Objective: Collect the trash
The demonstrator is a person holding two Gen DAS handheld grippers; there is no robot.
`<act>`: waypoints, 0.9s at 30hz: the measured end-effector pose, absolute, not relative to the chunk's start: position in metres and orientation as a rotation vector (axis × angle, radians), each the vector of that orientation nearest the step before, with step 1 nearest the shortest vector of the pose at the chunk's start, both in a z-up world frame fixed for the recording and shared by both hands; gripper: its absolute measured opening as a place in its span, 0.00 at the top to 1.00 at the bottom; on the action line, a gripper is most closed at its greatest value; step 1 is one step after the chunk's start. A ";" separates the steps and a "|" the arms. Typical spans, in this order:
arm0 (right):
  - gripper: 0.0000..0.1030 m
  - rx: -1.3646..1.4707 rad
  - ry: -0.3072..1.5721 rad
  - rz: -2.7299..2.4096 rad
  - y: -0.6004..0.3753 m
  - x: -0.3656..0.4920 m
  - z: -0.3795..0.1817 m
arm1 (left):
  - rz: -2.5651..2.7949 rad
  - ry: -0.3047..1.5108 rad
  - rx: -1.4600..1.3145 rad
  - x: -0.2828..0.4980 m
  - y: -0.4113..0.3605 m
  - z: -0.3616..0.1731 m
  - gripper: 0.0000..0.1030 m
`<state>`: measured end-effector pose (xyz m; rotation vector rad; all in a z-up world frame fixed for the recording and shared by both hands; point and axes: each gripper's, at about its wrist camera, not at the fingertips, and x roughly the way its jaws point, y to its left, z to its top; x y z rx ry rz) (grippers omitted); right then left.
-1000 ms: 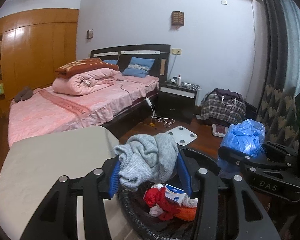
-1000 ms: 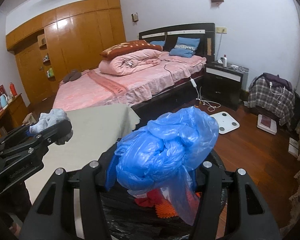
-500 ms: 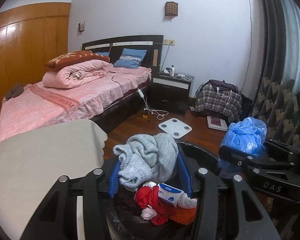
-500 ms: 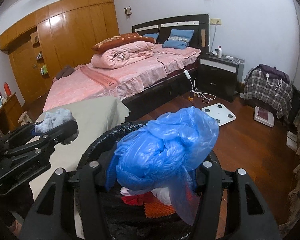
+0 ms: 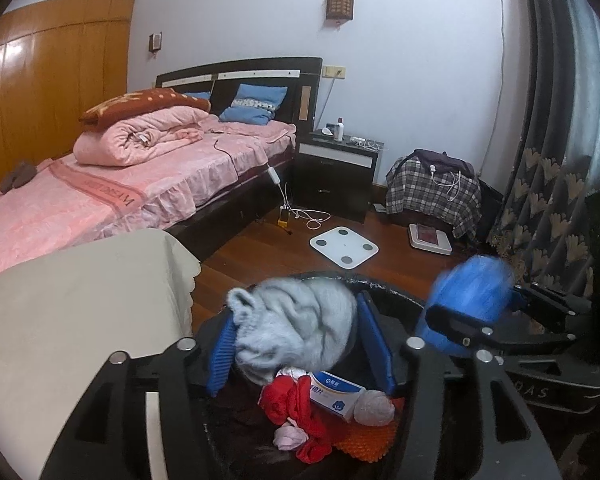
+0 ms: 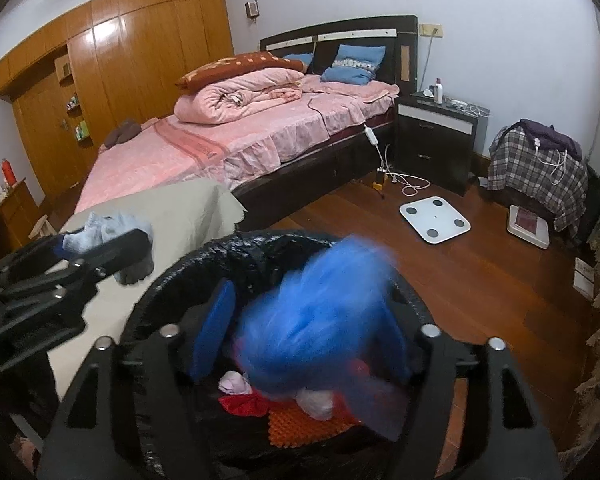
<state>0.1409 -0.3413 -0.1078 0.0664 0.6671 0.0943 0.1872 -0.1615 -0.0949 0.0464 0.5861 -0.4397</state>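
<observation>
Release is what has just changed here. The black-lined bin (image 6: 268, 252) now fills the lower part of both wrist views, where a second ago only part of its rim was seen past the cloth-covered surface (image 5: 80, 300), and both claws are held lower over its mouth than before.

The right claw (image 6: 300, 344) has just been opened: its jaws stand wider than half a second ago, a gap is seen beside the left blue pad, and the blue plastic bag (image 6: 320, 320), held crisply between the pads a moment ago, is now smeared with motion blur and appears to be dropping into the bin. It is judged to be released, not gripped.

The left claw (image 5: 296, 344) has also just been opened somewhat. The grey knitted garment (image 5: 296, 328) is between its jaws, slumped lower and slightly blurred, with the right pad seemingly clear of it; whether the left pad is touching it cannot be told, so it is judged let go and about to fall.

Below, already in the bin, red cloth (image 5: 296, 404), an orange textured mat (image 5: 364, 436) and a small white-and-blue box (image 5: 336, 392) are seen. For the task, two more pieces are judged nearly collected.
</observation>
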 end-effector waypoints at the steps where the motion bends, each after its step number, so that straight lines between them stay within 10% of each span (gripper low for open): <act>1: 0.22 0.068 0.669 0.088 -0.342 0.141 -0.109 | -0.440 0.587 0.043 0.188 -0.161 -0.095 0.40; 8: 0.06 0.088 0.674 0.069 -0.349 0.142 -0.112 | -0.416 0.576 0.030 0.191 -0.153 -0.091 0.29; 27: 0.05 0.135 0.623 0.089 -0.331 0.099 -0.075 | -0.251 0.531 0.017 0.151 -0.077 -0.057 0.06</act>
